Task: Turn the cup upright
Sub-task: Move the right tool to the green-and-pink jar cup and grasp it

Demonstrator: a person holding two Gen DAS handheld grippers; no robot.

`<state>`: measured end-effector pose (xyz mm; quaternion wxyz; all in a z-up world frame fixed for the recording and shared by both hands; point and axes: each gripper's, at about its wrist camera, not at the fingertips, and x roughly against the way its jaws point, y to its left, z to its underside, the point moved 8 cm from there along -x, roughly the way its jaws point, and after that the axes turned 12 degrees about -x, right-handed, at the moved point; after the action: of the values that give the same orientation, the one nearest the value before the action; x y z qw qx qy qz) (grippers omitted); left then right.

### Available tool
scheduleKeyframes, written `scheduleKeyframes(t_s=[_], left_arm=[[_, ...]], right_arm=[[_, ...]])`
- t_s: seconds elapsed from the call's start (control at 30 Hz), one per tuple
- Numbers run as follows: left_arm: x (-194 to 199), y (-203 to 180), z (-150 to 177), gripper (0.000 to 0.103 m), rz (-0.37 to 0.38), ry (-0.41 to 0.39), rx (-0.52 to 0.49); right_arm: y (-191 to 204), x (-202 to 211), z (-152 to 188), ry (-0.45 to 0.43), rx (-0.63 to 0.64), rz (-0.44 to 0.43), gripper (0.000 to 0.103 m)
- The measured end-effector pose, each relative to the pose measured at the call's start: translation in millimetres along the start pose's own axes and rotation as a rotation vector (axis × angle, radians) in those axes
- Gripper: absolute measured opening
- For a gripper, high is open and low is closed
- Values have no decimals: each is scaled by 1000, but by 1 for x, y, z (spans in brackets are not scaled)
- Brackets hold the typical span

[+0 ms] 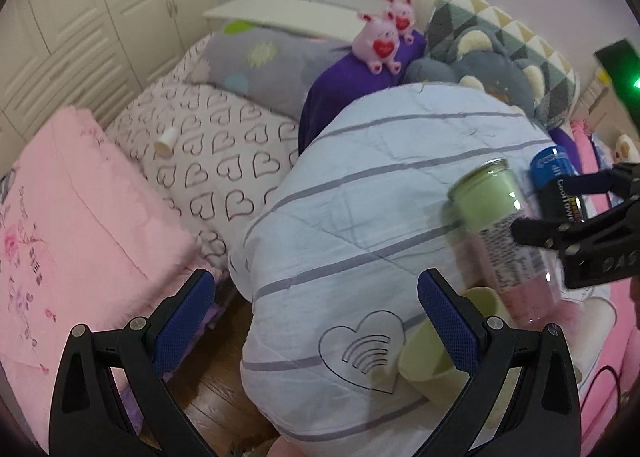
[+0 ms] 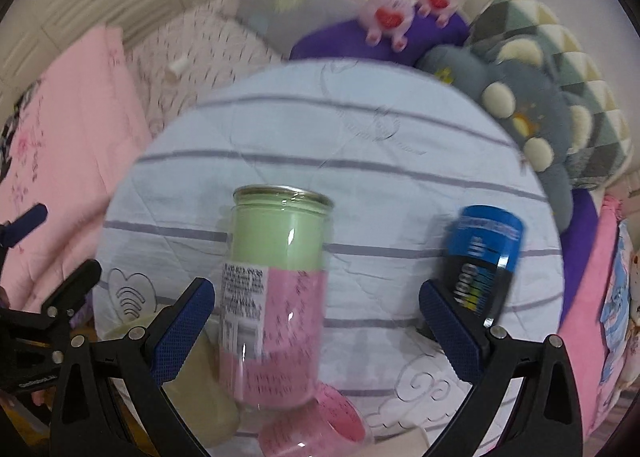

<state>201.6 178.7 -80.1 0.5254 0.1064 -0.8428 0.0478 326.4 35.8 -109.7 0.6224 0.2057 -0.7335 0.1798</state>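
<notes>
On the near edge of the striped quilt [image 1: 360,185], the pale green cup [image 1: 432,349] is lying tipped on its side, just beside the right finger of the left gripper [image 1: 316,297], whose jaws are standing wide and gripping nothing. The right gripper [image 2: 316,305] is likewise spread, framing a tall green-and-pink jar [image 2: 280,281] without clamping it. A blue can [image 2: 484,257] is leaning nearby. The step appears to be the approach. The next move calls for closing on the cup's wall and then rotating its mouth upward.

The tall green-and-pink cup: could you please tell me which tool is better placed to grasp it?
Right: the right tool has the cup between its open fingers; the left tool points beside it.
</notes>
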Motion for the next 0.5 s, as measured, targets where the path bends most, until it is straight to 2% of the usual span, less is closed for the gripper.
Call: scheduleKeyframes(t_s=[0.13,0.27,0.3,0.4,0.43,0.5], left_arm=[[-15,8,5,102,24,49,22],[-27,14,9,102,22,82,41],[-31,15,10,102,28,93,45],[-44,13,15,102,54,134,50],[-48,13,17,102,55,148,50],[-54,14,18,102,51,166,54]], right_arm=[[17,-24,7,92,23,-19,103],[27,-41,14,141,39,-11,102],[28,-44,16,150,34,-12,98],[30,-53,24,193,13,-23,74],[30,-49,24,183,6,-27,70],[31,-38,25,174,-6,-39,69]])
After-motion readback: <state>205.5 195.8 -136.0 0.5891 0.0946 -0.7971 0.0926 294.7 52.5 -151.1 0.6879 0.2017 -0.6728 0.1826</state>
